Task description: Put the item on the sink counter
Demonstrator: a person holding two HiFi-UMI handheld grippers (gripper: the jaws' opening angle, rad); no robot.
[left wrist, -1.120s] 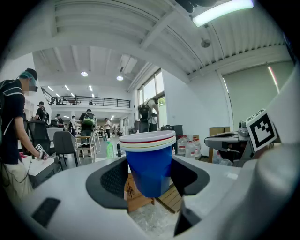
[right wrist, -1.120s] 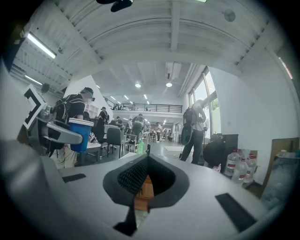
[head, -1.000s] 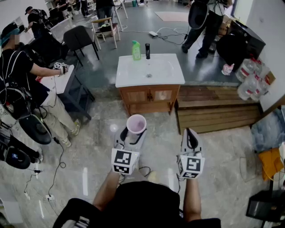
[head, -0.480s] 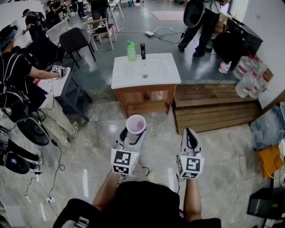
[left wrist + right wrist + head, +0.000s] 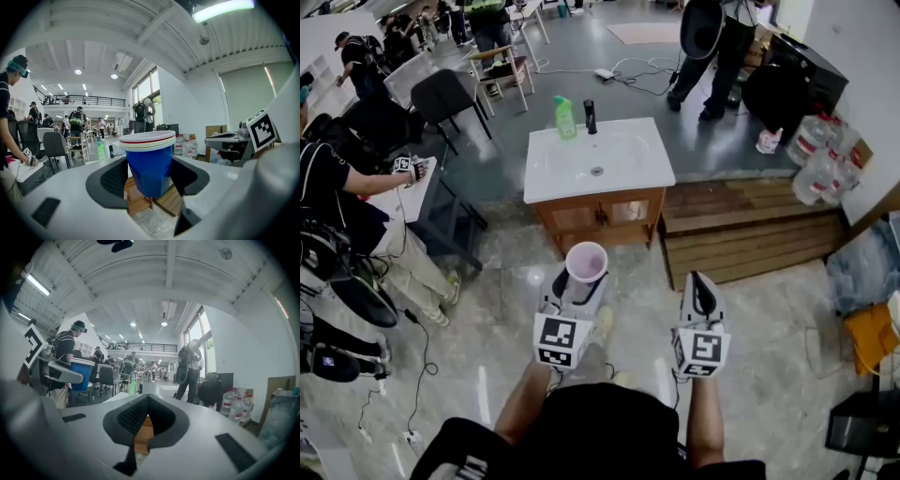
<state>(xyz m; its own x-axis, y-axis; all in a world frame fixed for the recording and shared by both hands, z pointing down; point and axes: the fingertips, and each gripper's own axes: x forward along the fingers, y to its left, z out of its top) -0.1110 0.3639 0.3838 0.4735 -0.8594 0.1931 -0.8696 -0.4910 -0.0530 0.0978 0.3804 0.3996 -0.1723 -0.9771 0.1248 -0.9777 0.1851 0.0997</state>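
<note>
Grey-veined stone floor [image 5: 487, 319], head view; holdings listed left to right.

1. Person [image 5: 337, 187] in a dark top, at 9 o'clock of the frame, with one gloved hand [image 5: 411, 169] over a white table [image 5: 420, 199].
2. Black chair [image 5: 441, 94], at 10 o'clock, beside that table.
3. Left gripper [image 5: 585, 277], low and left of centre, marker cube facing the camera. Its jaws are clamped on the blue cup [image 5: 150, 164]. In the left gripper view both dark pads [image 5: 115, 176] press the cup's sides. The cup stands upright, its rim banded white, red and cream. From above its inside looks pale pink. The cup is carried over the floor, well apart from the sink counter, which lies at its 12 o'clock.
4. Sink counter [image 5: 647, 173]: white basin top on a wooden cabinet, at 12 o'clock of the frame. A green bottle [image 5: 564, 117] and a black faucet [image 5: 590, 116] stand side by side on its far edge, at 11 o'clock of the drain.
5. Right gripper [image 5: 699, 278], at 3 o'clock of the left one and level with it. Its jaws are together with nothing between them.
6. Standing person [image 5: 717, 42] carrying a black bag, at 1 o'clock.
7. Wooden platform [image 5: 750, 230], just beside the cabinet at its 3 o'clock.
8. Cluster of clear water bottles [image 5: 818, 169], at 2 o'clock against the wall.
</note>
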